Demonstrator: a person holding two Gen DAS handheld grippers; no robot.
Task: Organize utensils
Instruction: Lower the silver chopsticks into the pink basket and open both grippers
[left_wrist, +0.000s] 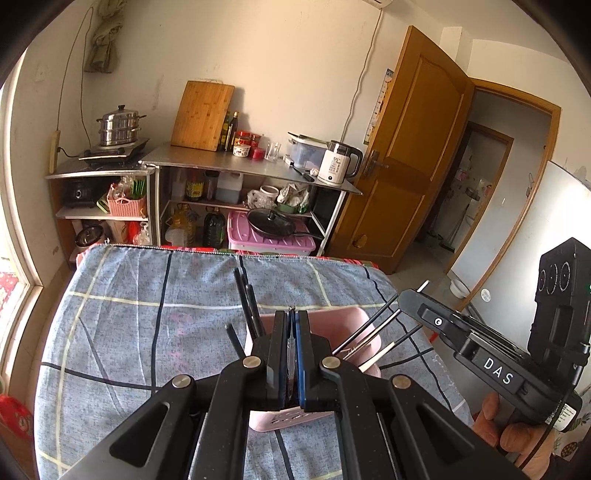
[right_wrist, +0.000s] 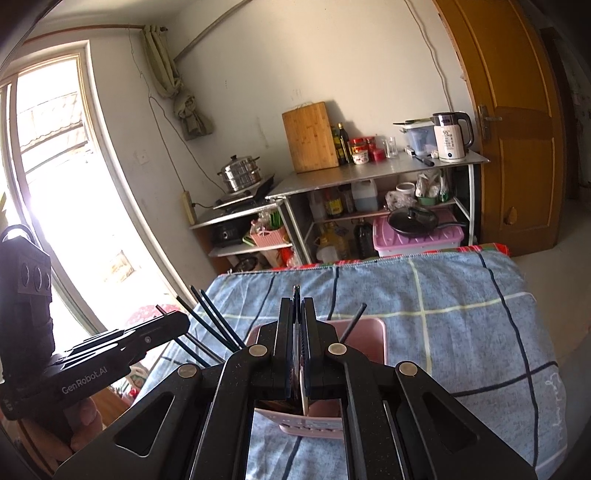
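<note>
A pink holder (left_wrist: 354, 325), a rectangular plastic container, stands on a table covered by a blue checked cloth (left_wrist: 155, 295), directly below and ahead of both sets of jaws. It contains dark, thin chopsticks (left_wrist: 248, 301). Their long axes run upward and fan outward: one group leans left of the left gripper (left_wrist: 292, 314), another leans right toward the right gripper (left_wrist: 413, 295).

The left gripper's jaws are closed on a thin utensil (left_wrist: 291, 345); its long axis lies along the fingers, tip projecting just past them, over the holder. What kind of utensil it is cannot be told.

The right gripper (right_wrist: 296, 302) is likewise closed on a thin utensil (right_wrist: 296, 291) aligned with its fingers, tip protruding, above the holder (right_wrist: 369, 332).

A hand (left_wrist: 517, 432) holds the right gripper's handle.

Beyond the table stands a metal shelf unit (left_wrist: 258, 170) carrying a cutting board (left_wrist: 202, 115), kettle (left_wrist: 338, 162) and steamer pot (left_wrist: 119, 127).
</note>
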